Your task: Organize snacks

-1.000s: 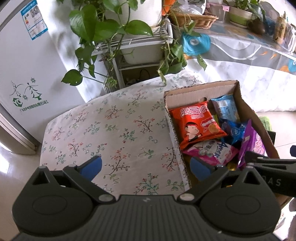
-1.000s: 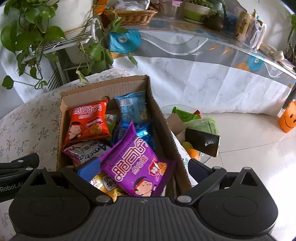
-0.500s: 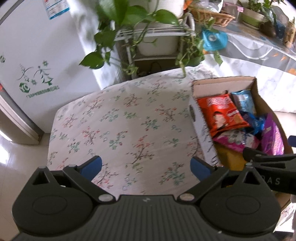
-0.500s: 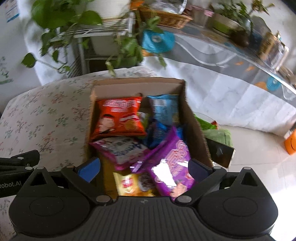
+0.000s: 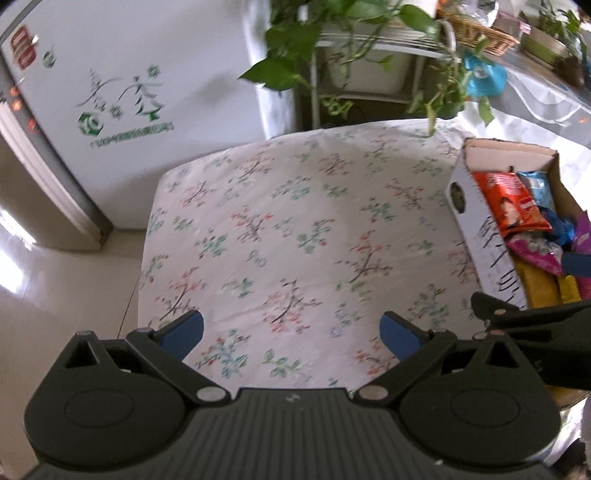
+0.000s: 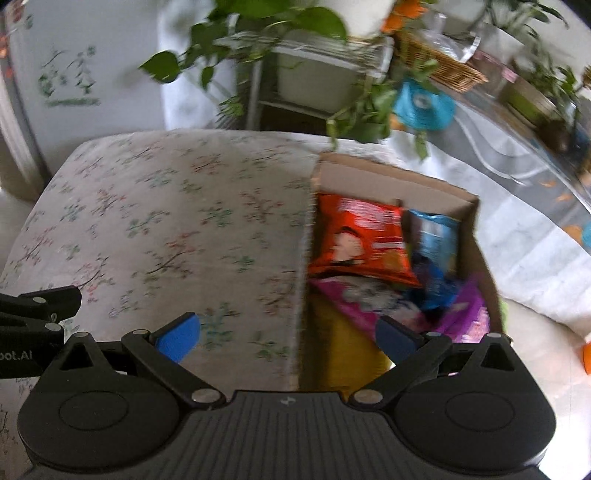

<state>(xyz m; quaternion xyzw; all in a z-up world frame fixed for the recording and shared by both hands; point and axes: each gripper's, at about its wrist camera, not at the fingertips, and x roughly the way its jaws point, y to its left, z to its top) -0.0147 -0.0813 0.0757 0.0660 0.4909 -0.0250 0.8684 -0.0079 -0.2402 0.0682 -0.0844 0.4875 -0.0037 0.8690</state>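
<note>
Over at the right edge of your floral-cloth worktop (image 5: 295,229) sits the open brown cardboard box (image 6: 391,177), with its long left wall running along the cloth. The snacks are all inside it. A red-orange snack bag with a cartoon face (image 6: 360,240) lies toward the far end of the box, and a light blue packet (image 6: 436,236) is just beside it on the right. Nearer to you there's a pink-and-white bag (image 6: 369,299), a purple bag (image 6: 469,314) against the right wall, and a yellow pack (image 6: 340,343) at the near end. The right wrist view is pretty blurry, so I can't read any of the print.

Your left tongs (image 5: 291,332) are spread wide with nothing between the blue pads, hanging over the near part of the bare cloth, well left of the box. Your right tongs (image 6: 288,334) are spread just as wide and empty too. They straddle the box's left wall, with the left pad over the cloth and the right pad over the snacks at the near end. I can't tell if either pad touches anything.

Behind the worktop's far edge there's a trailing green-leaved plant on a white wire rack (image 5: 354,33), and a white fridge with green tree decals (image 5: 122,92) stands off the far left corner.
</note>
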